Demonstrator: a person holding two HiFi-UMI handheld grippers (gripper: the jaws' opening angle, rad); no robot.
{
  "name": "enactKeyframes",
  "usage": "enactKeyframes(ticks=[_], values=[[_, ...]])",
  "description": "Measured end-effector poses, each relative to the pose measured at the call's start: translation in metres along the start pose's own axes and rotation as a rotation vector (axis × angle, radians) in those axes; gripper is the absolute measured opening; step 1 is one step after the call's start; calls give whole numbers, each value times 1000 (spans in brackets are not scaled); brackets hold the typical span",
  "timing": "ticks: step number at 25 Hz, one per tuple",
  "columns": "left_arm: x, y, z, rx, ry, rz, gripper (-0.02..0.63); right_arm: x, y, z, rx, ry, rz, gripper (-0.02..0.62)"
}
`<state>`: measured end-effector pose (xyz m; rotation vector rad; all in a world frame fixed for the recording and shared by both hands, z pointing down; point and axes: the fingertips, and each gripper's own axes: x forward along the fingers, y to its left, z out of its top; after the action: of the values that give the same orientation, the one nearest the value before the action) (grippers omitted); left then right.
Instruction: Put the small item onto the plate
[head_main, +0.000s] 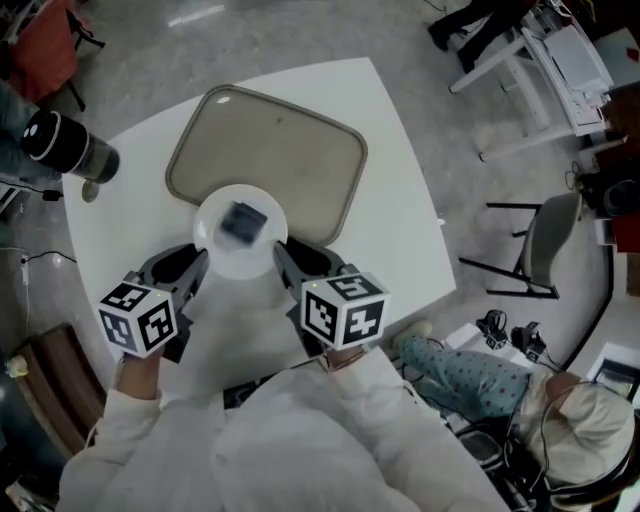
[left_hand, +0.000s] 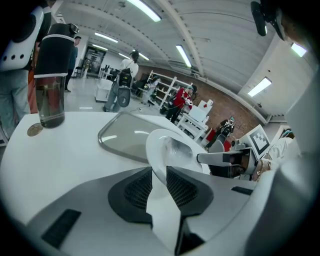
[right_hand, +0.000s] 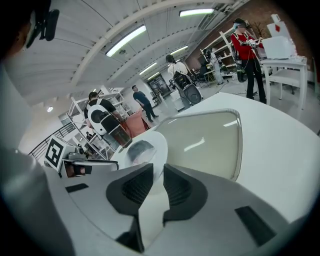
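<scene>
A white plate (head_main: 213, 252) is held up between both grippers, over the near rim of a grey tray (head_main: 270, 140). A small dark squarish item (head_main: 243, 222) lies in the plate's middle. My left gripper (head_main: 200, 264) is shut on the plate's left rim, and my right gripper (head_main: 281, 256) is shut on its right rim. In the left gripper view the rim (left_hand: 156, 147) runs between the ribbed pads of the left gripper (left_hand: 159, 172), with the right gripper (left_hand: 220, 158) across the plate. In the right gripper view the rim (right_hand: 159, 145) sits in the right gripper (right_hand: 157, 172), and the item (right_hand: 139, 149) looks blurred.
The white table (head_main: 400, 230) has rounded corners. A dark bottle (head_main: 65, 148) stands at its far left corner, beside a small round disc (left_hand: 34, 130). A chair (head_main: 545, 245) and a person's legs (head_main: 470, 370) are to the right, off the table.
</scene>
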<state>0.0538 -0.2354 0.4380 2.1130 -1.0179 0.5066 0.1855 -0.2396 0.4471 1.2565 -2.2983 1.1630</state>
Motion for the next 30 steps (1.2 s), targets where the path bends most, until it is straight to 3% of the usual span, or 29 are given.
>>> enactKeyframes(ticks=[15, 30], values=[[80, 23, 59, 5, 7, 36, 94, 51, -68, 63, -15, 26, -15, 72], [111, 43, 68, 54, 114, 68, 94, 79, -89, 75, -23, 96, -40, 74]])
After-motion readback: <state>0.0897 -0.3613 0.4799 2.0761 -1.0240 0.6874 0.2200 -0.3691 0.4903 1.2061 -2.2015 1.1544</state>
